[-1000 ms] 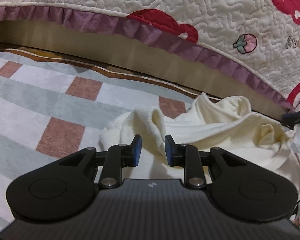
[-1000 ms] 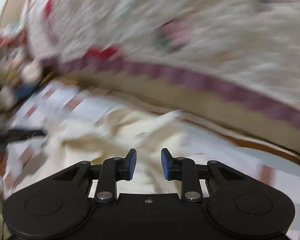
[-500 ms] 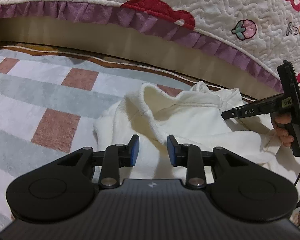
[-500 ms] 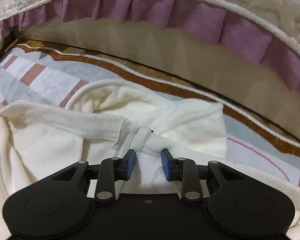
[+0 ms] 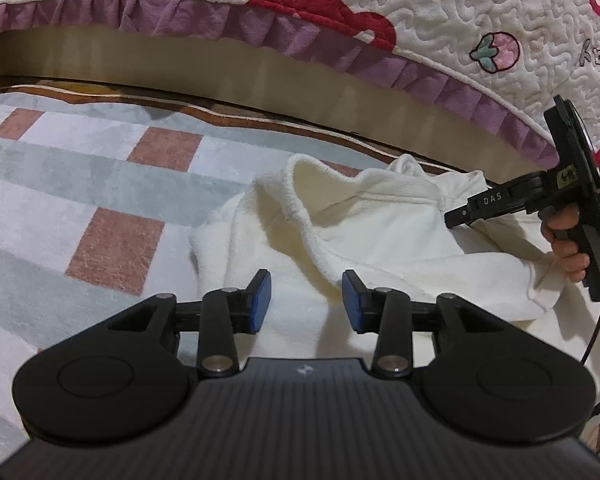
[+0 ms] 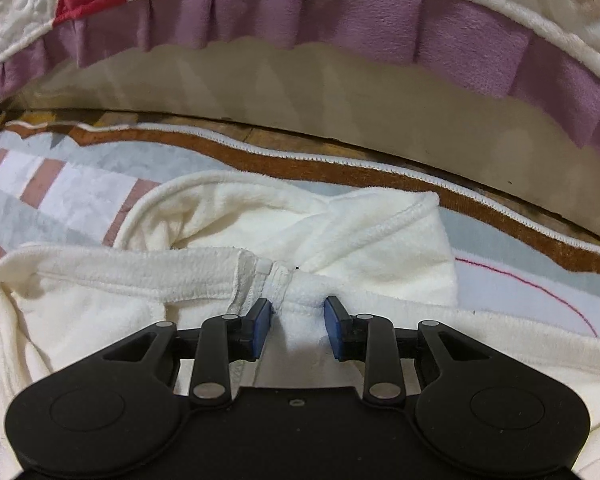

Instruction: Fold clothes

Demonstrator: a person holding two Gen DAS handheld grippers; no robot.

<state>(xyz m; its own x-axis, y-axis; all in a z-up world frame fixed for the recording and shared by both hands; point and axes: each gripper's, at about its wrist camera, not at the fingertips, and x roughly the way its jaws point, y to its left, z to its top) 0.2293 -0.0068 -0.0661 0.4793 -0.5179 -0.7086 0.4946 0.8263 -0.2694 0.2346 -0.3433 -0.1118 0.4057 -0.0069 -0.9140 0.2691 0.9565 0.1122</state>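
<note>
Right tongs (image 6: 296,326), bottom centre of their frame, sit open with a bunched ridge of the cream fleece garment (image 6: 364,248) poking up between the blue pads, not pinched. Left tongs (image 5: 305,300) are open too, over the garment's rumpled near edge. It lies crumpled on the checked rug (image 5: 100,184), the quilted bed cover (image 5: 420,12) behind. My worry: closing on that thick bunch could grab several layers, so the fold drags crooked.
</note>
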